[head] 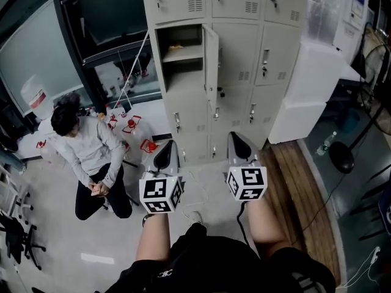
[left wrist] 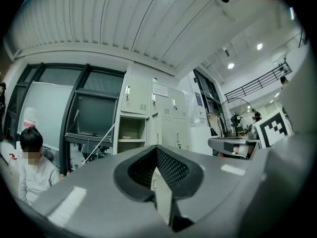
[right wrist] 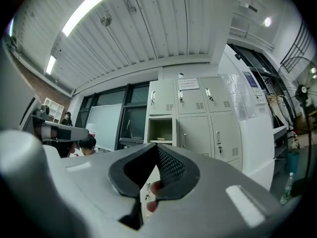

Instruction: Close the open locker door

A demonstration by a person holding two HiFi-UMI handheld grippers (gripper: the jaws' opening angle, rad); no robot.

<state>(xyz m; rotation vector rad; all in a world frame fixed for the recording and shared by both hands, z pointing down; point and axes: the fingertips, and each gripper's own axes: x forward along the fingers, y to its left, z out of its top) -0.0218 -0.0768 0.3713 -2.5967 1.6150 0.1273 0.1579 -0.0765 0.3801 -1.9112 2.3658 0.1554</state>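
Note:
The grey locker bank [head: 244, 54] stands ahead of me. One door [head: 211, 58] in its left column hangs open, swung out to the right of its compartment [head: 178, 54], which has a shelf with a small item on it. The same compartment shows in the left gripper view [left wrist: 131, 131] and in the right gripper view [right wrist: 160, 130]. My left gripper [head: 166, 150] and right gripper [head: 238, 140] are held side by side, well short of the lockers and pointing at them. Both are shut with nothing in them. The left gripper [left wrist: 157, 151] and right gripper [right wrist: 157, 151] show jaws meeting at the tips.
A person [head: 91, 154] crouches on the floor at the left, near red and white items [head: 131, 126]. A white cabinet [head: 311, 90] stands right of the lockers. A fan base [head: 342, 157] and cables lie on the wooden strip at the right. Dark window frames [head: 91, 54] lie left.

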